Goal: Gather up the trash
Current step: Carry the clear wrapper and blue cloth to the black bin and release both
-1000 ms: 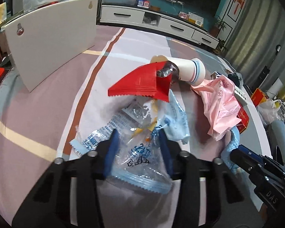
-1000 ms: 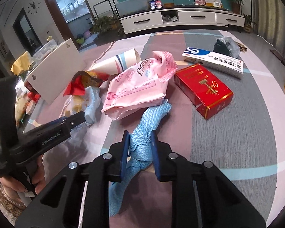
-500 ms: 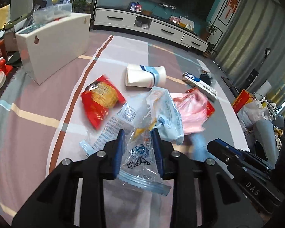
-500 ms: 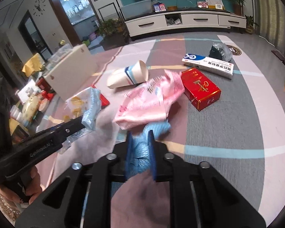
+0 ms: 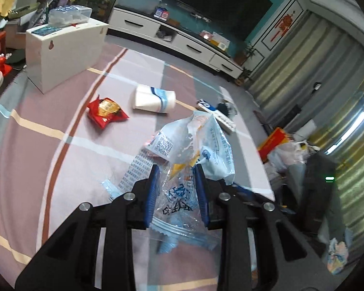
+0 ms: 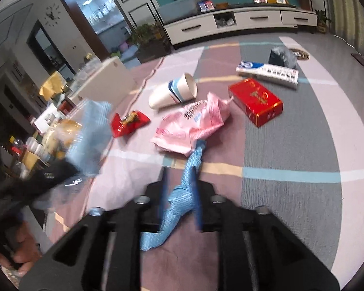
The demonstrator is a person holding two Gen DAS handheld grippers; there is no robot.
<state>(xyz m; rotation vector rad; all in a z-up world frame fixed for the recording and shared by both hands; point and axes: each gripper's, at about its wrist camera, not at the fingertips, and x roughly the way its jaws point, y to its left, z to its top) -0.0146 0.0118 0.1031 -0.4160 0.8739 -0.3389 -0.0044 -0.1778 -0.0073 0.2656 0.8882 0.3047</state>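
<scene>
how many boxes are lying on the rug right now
2. A red box lies right of the pink bag; a long white and blue box lies beyond it, beside a dark crumpled bag. Others may be hidden.

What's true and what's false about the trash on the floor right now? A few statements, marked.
1. The paper cup lies on its side. True.
2. The left hand-held gripper is empty. False: it is shut on a clear plastic wrapper.
3. The red box rests on the carpet beside the pink bag. True.
4. The red snack packet is tucked inside the paper cup. False: it lies on the carpet, apart from it.
5. The toothpaste box stands upright. False: it lies flat.
</scene>
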